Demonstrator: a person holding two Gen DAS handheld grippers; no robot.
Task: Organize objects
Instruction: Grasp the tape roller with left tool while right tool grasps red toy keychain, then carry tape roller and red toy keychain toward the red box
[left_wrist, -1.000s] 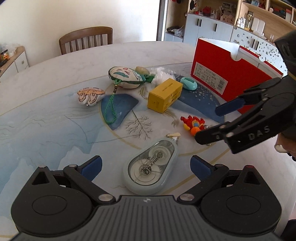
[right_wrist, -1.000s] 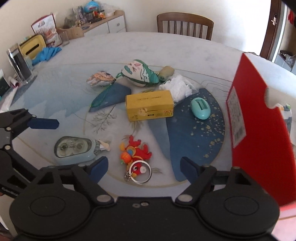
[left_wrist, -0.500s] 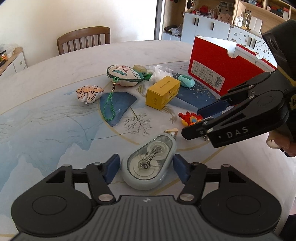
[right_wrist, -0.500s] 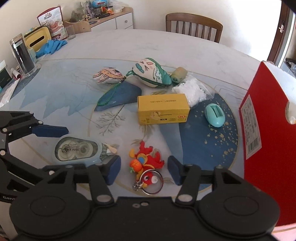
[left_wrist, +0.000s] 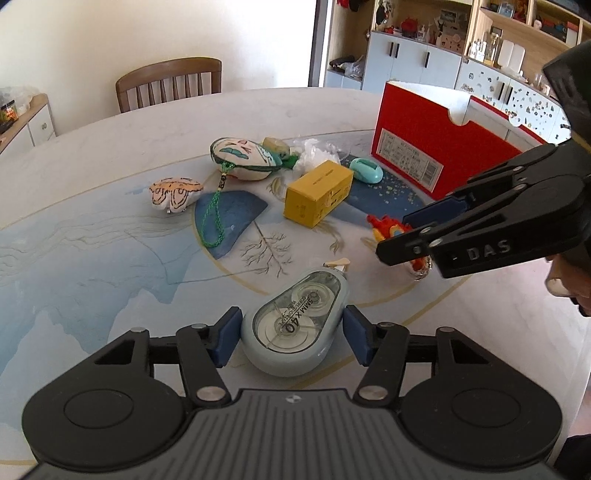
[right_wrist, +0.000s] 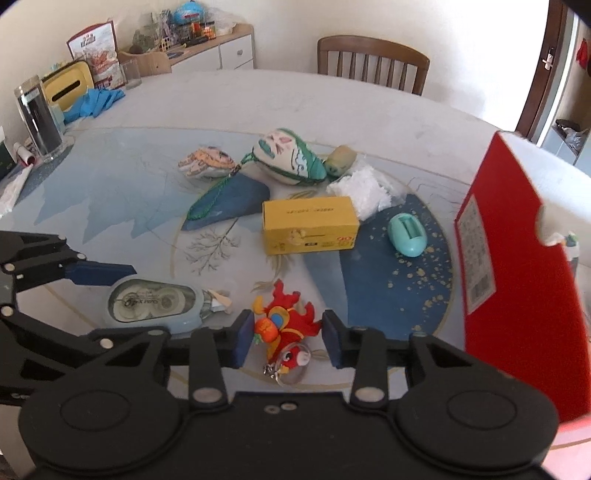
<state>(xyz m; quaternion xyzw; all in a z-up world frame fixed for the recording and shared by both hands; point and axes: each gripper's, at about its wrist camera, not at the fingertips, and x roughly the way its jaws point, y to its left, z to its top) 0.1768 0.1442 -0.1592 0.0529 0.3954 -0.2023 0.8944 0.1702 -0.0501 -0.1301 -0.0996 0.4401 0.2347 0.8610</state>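
left gripper: jaws sitting either side of the correction tape dispenser, pads right at its shell; closed in a moment ago, now barely moving; gripping it as far as the view shows
right gripper: jaws have just been closing around the red plush keychain; left pad touching the toy, right pad at its edge, a sliver of gap possible
correction tape dispenser: lying flat on the table near its near edge, tip pointing toward the middle
red plush keychain: lying just beside the dispenser, metal ring toward the near edge
yellow box: resting near the table's middle
teal egg-shaped item: sitting between the yellow box and the red shoebox
red shoebox: standing open at the table's right edge
painted pouch: lying beyond the yellow box, green cord trailing from it
small orange-patterned pouch: lying left of it, apart
crumpled clear plastic: lying behind the yellow box
wooden chair: standing at the far edge
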